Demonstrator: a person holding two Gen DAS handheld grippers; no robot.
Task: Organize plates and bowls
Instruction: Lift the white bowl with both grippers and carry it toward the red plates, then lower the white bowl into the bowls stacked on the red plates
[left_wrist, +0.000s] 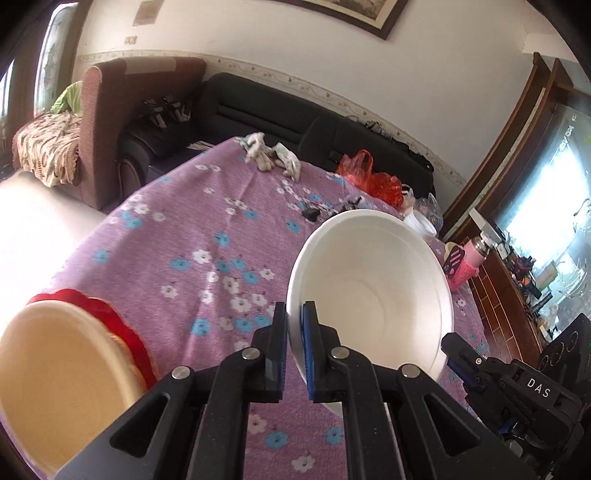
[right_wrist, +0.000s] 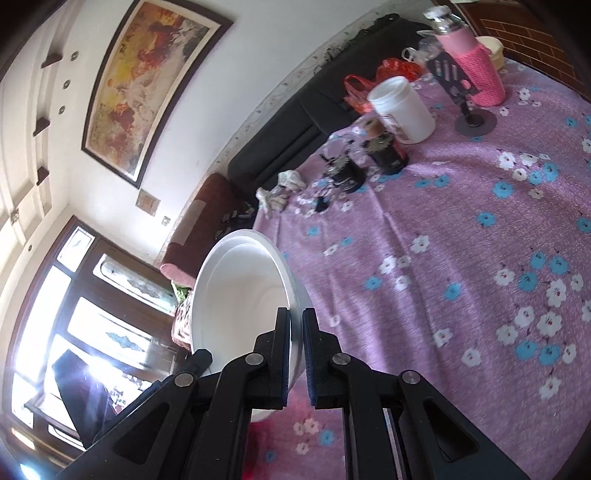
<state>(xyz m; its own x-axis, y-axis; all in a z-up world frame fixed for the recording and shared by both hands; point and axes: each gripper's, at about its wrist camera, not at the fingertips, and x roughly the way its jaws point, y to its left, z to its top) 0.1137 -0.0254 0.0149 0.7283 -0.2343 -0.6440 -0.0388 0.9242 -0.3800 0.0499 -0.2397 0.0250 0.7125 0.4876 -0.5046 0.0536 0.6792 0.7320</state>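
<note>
A white bowl (left_wrist: 373, 295) hangs tilted above the purple flowered tablecloth (left_wrist: 166, 240), held from two sides. My left gripper (left_wrist: 294, 314) is shut on the bowl's near left rim. My right gripper (right_wrist: 295, 317) is shut on the opposite rim of the same bowl (right_wrist: 240, 291). In the left wrist view the right gripper (left_wrist: 452, 345) reaches the bowl's right edge. A cream plate (left_wrist: 62, 373) lies on a red scalloped plate (left_wrist: 110, 317) at the lower left.
At the far side of the table stand a white jar (right_wrist: 402, 110), a pink-sleeved bottle (right_wrist: 472, 70), a phone stand (right_wrist: 474, 123) and dark small items (right_wrist: 347, 173). Gloves (left_wrist: 269, 155) and a red bag (left_wrist: 369, 177) lie near the black sofa (left_wrist: 258, 110).
</note>
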